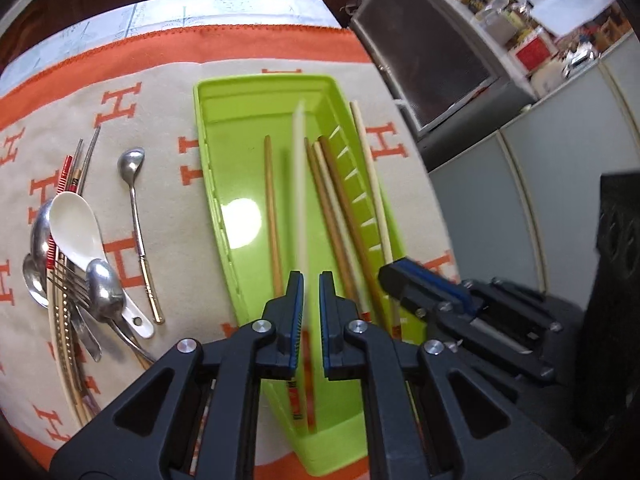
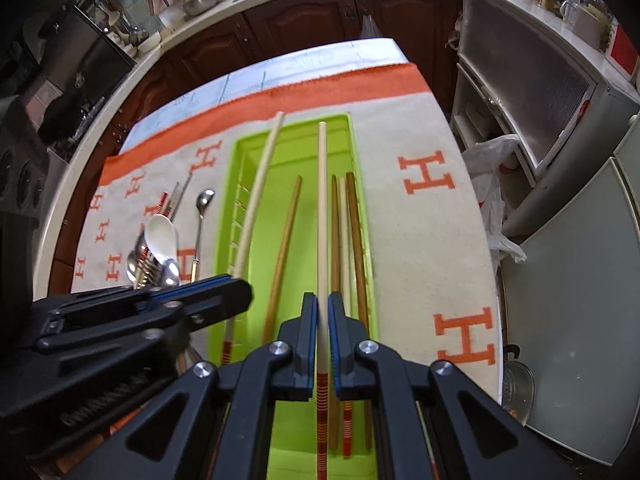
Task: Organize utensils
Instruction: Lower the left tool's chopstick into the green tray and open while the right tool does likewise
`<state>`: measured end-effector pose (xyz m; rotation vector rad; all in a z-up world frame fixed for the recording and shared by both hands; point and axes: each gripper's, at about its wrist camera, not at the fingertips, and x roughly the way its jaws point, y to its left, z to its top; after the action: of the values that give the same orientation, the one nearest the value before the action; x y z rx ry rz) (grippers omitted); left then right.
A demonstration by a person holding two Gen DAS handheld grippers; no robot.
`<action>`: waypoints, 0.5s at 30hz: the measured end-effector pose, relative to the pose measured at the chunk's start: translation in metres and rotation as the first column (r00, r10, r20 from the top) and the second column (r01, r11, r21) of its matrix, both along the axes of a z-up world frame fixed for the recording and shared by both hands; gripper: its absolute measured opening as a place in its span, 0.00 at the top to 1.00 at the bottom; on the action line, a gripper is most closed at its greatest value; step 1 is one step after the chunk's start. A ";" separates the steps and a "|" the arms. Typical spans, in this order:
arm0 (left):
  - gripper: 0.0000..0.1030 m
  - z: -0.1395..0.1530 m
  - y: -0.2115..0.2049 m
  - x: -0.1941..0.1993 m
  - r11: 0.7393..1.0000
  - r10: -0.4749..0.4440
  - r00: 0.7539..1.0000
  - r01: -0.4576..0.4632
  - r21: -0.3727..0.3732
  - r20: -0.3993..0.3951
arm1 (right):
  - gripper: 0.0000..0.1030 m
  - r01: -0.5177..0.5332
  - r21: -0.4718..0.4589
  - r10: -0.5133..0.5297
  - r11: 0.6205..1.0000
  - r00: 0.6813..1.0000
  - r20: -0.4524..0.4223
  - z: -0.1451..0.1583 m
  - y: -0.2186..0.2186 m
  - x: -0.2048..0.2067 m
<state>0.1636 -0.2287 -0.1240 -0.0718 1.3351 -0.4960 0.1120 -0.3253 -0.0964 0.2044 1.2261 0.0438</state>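
Right gripper (image 2: 320, 308) clamped on a cream chopstick (image 2: 322, 208) above the green tray (image 1: 208, 160); left gripper (image 1: 310, 292) narrowly parted around a blurred one; risk of either bouncing out onto the cloth (image 2: 416, 240)

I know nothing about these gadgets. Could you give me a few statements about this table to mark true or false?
1. The right gripper is shut on a cream chopstick with a red-striped end. True.
2. The lime-green plastic tray is empty. False: several brown wooden chopsticks and a cream one lie in it.
3. The white ceramic soup spoon lies in the tray. False: it rests on the cutlery pile on the cloth, left of the tray.
4. The beige cloth with orange H letters lies under the tray. True.
5. The slim metal spoon with a gold handle lies on the cloth between the pile and the tray. True.
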 end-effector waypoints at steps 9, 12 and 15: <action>0.61 0.013 0.013 -0.021 0.997 -0.036 0.997 0.031 0.076 0.073 | 0.92 0.021 0.024 -0.021 0.999 1.000 -0.002 -0.006 -0.004 -0.005; 0.59 0.022 0.022 -0.030 0.996 -0.039 0.994 0.029 0.088 0.106 | 0.92 0.019 0.057 -0.020 0.998 1.000 0.014 -0.001 -0.002 -0.012; 0.58 0.033 0.039 -0.038 0.996 -0.038 0.990 0.028 0.081 0.134 | 0.92 0.022 0.079 -0.024 0.997 0.999 0.027 0.002 0.002 -0.017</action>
<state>0.1261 -0.1901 -0.0914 0.0489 1.2229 -0.4670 0.0945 -0.3232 -0.0940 0.2855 1.1956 0.0751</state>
